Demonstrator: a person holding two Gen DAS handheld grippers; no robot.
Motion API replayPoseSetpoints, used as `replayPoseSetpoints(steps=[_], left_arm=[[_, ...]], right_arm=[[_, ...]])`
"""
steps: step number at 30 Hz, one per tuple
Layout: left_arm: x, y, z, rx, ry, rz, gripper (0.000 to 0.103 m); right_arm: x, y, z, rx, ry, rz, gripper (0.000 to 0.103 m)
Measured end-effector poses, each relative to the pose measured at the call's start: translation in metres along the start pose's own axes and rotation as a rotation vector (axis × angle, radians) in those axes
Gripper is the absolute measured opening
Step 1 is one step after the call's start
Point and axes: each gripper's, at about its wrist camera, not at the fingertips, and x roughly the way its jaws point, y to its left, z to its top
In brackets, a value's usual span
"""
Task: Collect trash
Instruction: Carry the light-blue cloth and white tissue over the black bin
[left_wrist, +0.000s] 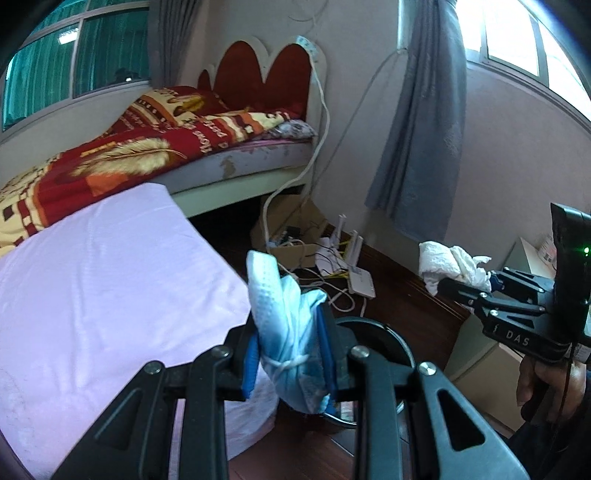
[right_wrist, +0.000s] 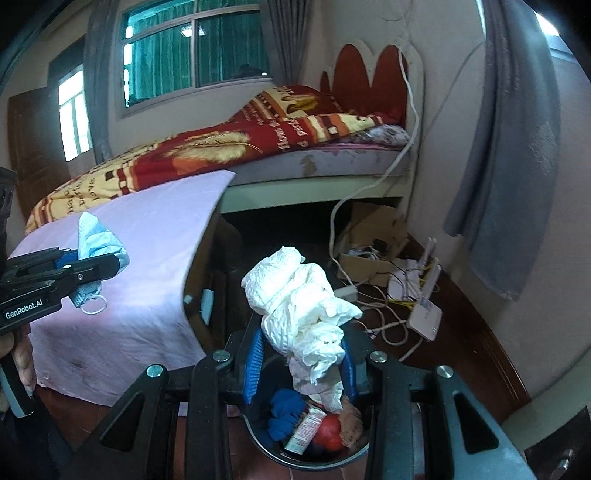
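Carrying step: left gripper (left_wrist: 291, 365) clenches a crumpled blue face mask (left_wrist: 284, 314), right gripper (right_wrist: 301, 373) grasps a white crumpled tissue (right_wrist: 303, 306); next, release both over the near round black bin (right_wrist: 295, 456).

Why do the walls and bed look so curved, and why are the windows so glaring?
Both views come through fisheye lenses, so straight edges bow toward the borders. Left wrist view: the window at upper right burns out white. Right wrist view: the bin under the tongs sits in shadow.
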Motion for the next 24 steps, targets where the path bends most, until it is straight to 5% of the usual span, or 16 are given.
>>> replayPoseSetpoints(steps=[14, 24], left_arm=[[0.042, -0.056, -0.025, 0.047, 0.053, -0.119, 0.030], [0.087, -0.066, -0.043, 0.036, 0.121, -0.161, 0.030]], right_arm=[[0.003, -0.055, -0.044, 0.056, 0.047, -0.046, 0.037], [0.046, -0.064, -0.073, 0.034, 0.124, -0.026, 0.038]])
